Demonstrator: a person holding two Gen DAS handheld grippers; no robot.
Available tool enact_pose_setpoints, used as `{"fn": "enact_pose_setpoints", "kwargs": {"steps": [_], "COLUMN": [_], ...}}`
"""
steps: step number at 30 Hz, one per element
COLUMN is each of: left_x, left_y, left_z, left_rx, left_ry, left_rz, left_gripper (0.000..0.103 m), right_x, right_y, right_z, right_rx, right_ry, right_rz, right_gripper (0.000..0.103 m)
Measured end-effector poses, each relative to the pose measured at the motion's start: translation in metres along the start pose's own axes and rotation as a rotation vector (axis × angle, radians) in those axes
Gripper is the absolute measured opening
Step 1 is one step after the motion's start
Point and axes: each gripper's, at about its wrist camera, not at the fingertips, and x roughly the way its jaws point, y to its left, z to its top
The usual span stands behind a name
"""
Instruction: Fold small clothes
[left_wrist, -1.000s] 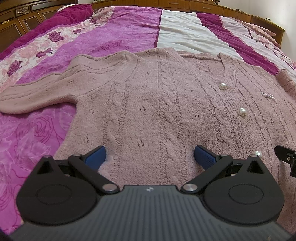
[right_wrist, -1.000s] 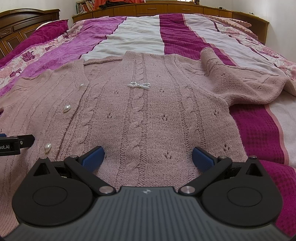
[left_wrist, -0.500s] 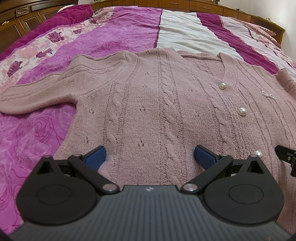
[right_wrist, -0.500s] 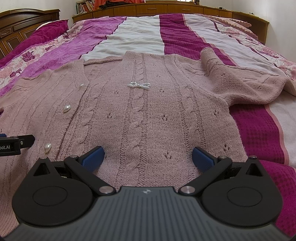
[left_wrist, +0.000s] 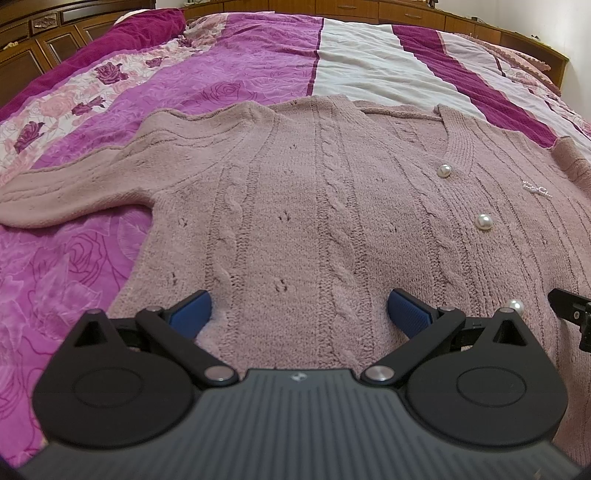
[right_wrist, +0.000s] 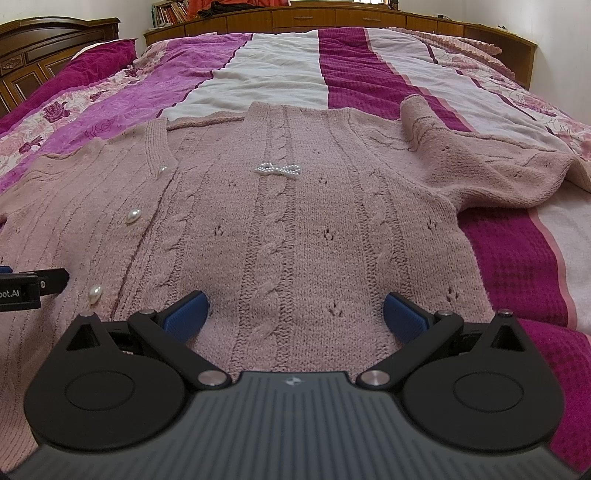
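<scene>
Cardigan (left_wrist: 295, 206) lies flat, face up, spread across the bed (left_wrist: 258, 74), buttoned as far as I can see, pearl buttons (left_wrist: 484, 221) down the front. No fold made yet, by the look of it: body is fully open and both sleeves are out to the sides. Left sleeve (left_wrist: 74, 192) lies straight out; right sleeve (right_wrist: 498, 170) is out too but bunched, with its cuff end turned up.

Left gripper (left_wrist: 297, 314) is spread wide, empty, low over the hem on the left half. Right gripper (right_wrist: 295, 314) is likewise wide and empty, over the hem on the right half. Can't tell if the pads touch the knit.

Left to do: everything, meaning sleeves in, sides in, then hem up.
</scene>
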Motion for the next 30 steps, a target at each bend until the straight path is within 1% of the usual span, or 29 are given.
{"fn": "enact_pose_setpoints", "kwargs": {"steps": [11, 30], "left_x": [-0.0020, 0.0031], "left_y": [-0.0005, -0.0017], "left_z": [0.0018, 0.0053], "left_rx": [0.002, 0.003], "left_ry": [0.001, 0.028], "left_rz": [-0.001, -0.005], "left_gripper": [0.103, 0.103], "right_x": [0.0001, 0.0024], "right_y": [0.0014, -0.0007], "right_z": [0.0003, 0.0019], "right_rx": [-0.001, -0.002], "right_ry": [-0.001, 0.005], "right_rz": [-0.005, -0.004], "right_gripper": [0.103, 0.103]}}
